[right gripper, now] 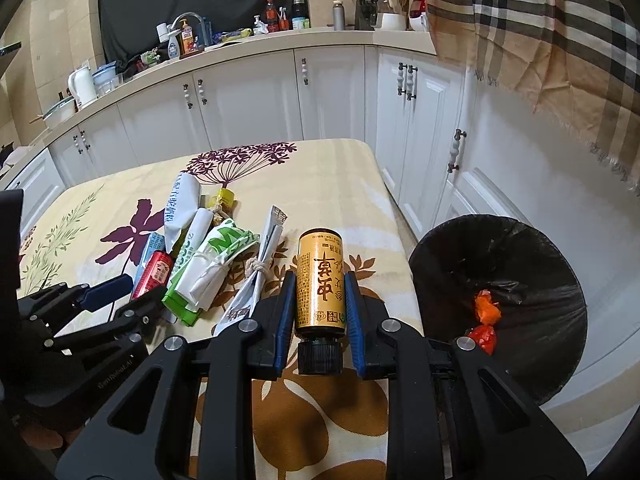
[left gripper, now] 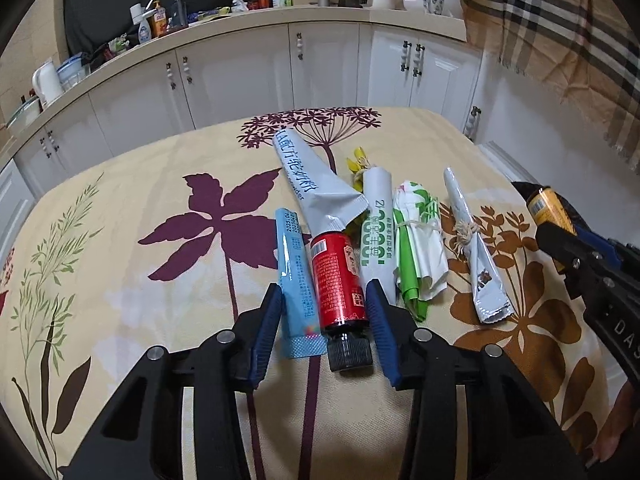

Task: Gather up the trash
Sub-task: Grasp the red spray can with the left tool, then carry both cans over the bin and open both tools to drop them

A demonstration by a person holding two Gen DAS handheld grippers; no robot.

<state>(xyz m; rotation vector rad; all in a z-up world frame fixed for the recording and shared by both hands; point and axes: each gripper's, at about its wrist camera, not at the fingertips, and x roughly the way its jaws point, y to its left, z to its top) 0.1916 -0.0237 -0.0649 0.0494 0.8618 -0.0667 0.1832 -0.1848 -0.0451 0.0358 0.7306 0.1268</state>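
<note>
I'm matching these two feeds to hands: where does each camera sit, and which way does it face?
Left wrist: on the left gripper, looking down over the red bottle at kitchen cabinets; right gripper at the edge.
Right wrist: on the right gripper gripping the gold bottle; bin alongside.
Shared: both bottles, the tablecloth.

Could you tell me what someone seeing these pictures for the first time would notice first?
Probably the gold bottle clamped in the right hand-held gripper above the table's near right edge, beside the black-lined trash bin already holding orange-red wrappers. Next, the row of trash on the flowered tablecloth, where the left hand-held gripper straddles a red bottle and a blue tube.
</note>
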